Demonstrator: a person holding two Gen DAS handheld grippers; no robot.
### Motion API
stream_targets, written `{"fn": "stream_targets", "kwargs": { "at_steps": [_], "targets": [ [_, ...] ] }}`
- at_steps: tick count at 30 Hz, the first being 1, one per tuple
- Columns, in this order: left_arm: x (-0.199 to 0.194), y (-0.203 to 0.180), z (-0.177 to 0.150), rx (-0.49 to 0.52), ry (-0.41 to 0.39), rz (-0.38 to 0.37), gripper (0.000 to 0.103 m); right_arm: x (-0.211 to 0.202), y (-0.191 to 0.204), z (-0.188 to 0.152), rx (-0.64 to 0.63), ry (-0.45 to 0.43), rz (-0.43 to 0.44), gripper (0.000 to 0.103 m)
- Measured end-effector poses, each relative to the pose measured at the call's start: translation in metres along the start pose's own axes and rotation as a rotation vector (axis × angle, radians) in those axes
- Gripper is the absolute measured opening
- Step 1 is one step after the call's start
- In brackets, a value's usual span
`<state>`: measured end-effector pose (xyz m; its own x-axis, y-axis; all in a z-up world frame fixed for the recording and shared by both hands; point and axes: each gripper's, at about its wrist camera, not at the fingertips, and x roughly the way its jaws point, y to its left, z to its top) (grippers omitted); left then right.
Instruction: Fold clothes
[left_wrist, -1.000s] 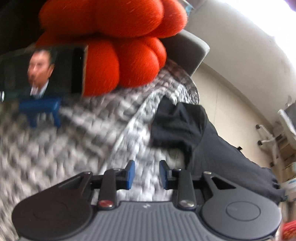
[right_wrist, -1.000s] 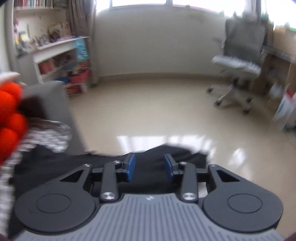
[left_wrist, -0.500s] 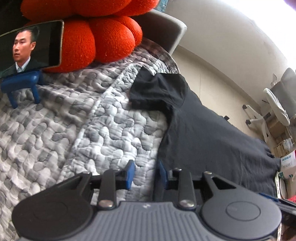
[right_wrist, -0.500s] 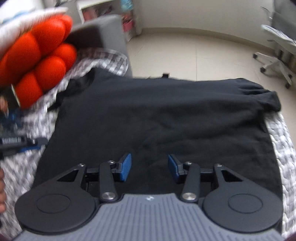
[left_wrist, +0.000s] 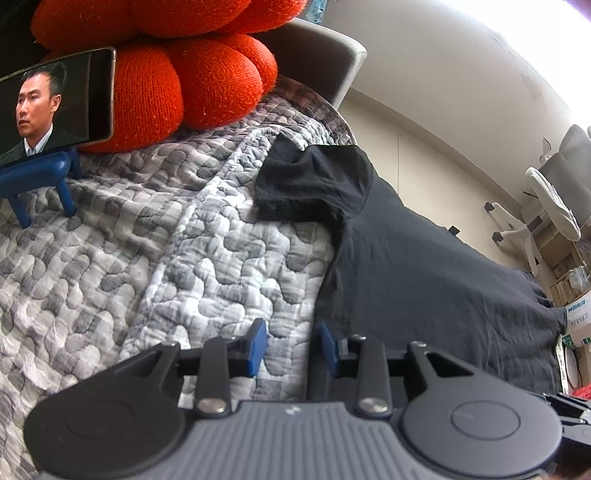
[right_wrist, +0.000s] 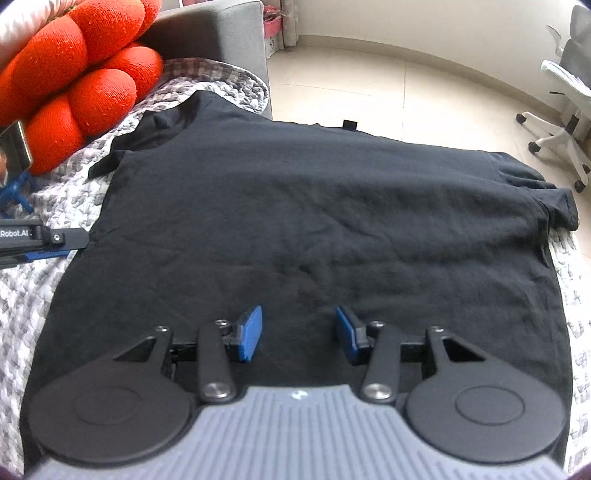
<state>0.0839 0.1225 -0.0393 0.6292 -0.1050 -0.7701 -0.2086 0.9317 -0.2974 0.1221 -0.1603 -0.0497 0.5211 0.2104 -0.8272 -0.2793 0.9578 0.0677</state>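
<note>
A black T-shirt (right_wrist: 314, 221) lies spread flat on a grey quilted cover (left_wrist: 166, 240). In the left wrist view the shirt (left_wrist: 424, 266) fills the right side, one sleeve (left_wrist: 314, 184) folded back at the far end. My left gripper (left_wrist: 291, 347) is open and empty, low over the shirt's left edge, which runs between its fingers. My right gripper (right_wrist: 298, 332) is open and empty, just above the shirt's near hem at its middle. The left gripper's body (right_wrist: 33, 240) shows at the left edge of the right wrist view.
An orange knotted cushion (left_wrist: 177, 66) sits at the far end of the cover against a grey sofa arm (right_wrist: 214, 29). A phone (left_wrist: 55, 99) playing video stands on a blue stand (left_wrist: 37, 181). A white office chair (right_wrist: 565, 107) stands on the tiled floor beyond.
Both grippers have swung down from looking across the room to hovering low over the shirt. Both jaws have opened a little wider.
</note>
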Motion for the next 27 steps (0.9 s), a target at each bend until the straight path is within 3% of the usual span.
{"fn": "stream_targets", "kwargs": {
  "at_steps": [27],
  "targets": [
    [0.0032,-0.002,-0.0007,0.012,-0.002,0.003,0.038,0.0033,0.0099,0.0008,-0.024,0.004,0.003,0.049]
  ]
}}
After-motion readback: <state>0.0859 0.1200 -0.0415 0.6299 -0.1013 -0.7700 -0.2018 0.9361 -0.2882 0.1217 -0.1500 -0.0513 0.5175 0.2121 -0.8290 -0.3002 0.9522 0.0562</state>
